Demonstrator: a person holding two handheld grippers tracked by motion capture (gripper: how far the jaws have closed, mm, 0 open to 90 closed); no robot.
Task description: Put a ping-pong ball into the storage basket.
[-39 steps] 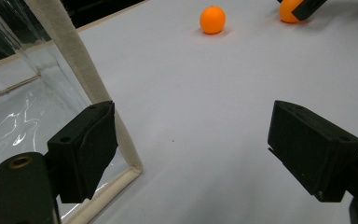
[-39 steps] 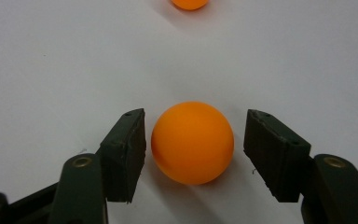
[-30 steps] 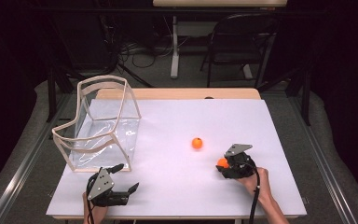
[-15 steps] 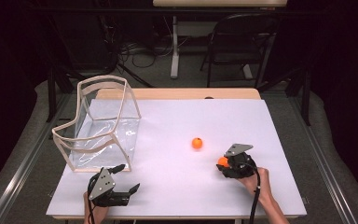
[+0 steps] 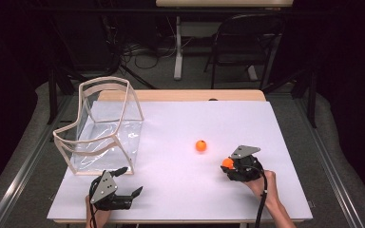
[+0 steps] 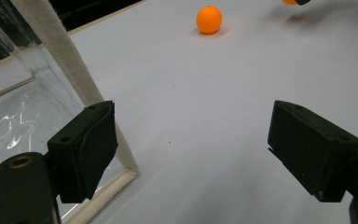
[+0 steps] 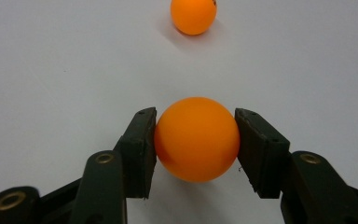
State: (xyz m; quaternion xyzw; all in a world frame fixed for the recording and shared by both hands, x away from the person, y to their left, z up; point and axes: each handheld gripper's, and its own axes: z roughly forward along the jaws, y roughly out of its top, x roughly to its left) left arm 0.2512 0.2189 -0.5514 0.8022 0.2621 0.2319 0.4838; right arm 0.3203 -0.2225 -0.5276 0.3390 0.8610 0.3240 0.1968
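Grasp step. Your right gripper (image 7: pixel 196 140) pinches an orange ball (image 7: pixel 196 139) between its two black pads, one pad pressed on each side at the ball's widest girth; in the high view that gripper (image 5: pixel 228 165) sits near the table's front right. Its jaws have just been closing, with the ball between them. A second orange ball (image 5: pixel 200 146) lies free on the white tabletop (image 5: pixel 180 123), just beyond the held one. Your left gripper (image 6: pixel 205 149) rests spread wide and grips nothing, just beside the front corner of the clear bin (image 5: pixel 105 124) at the table's left.

The next move, as judged here, calls for lifting the held ball and carrying it across to the bin's open top, keeping the pinch even so that the ball does not squirt out.

Materials: both balls are smooth, matte, hard-looking spheres. The bin has glossy, wrinkled transparent film walls on a pale, fabric-like frame. The tabletop is flat, matte and white. The pads are black, blocky and dull.
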